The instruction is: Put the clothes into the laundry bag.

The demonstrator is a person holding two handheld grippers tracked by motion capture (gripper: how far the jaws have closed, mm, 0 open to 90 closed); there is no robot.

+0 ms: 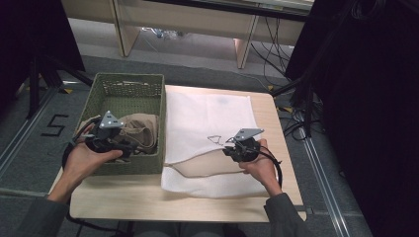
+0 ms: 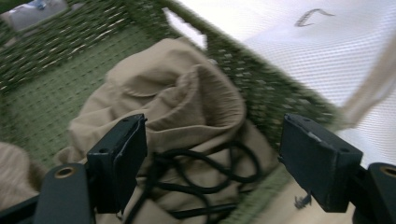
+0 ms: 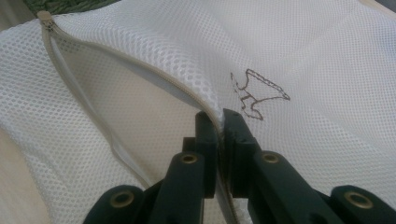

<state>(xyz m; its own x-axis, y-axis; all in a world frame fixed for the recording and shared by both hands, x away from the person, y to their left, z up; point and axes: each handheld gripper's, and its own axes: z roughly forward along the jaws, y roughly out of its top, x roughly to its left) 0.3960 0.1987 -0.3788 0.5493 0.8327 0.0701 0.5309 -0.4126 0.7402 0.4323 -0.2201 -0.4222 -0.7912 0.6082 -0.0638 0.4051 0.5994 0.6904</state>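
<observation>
A: The white mesh laundry bag (image 1: 207, 123)?
B: Flat on the table at 3 o'clock of the basket, its zipped edge (image 3: 140, 70) lifted open at 6.
A: The beige garment (image 2: 187, 116)?
B: Crumpled inside the green basket (image 1: 99, 94), near its 6 o'clock wall.

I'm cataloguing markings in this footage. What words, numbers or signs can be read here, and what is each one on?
"5": black digit marked on the grey floor, left of the green basket.
No lettering on the white mesh bag: it carries a dark stitched outline figure, a picture rather than text.
Nothing readable on the basket or the beige garment.
</observation>
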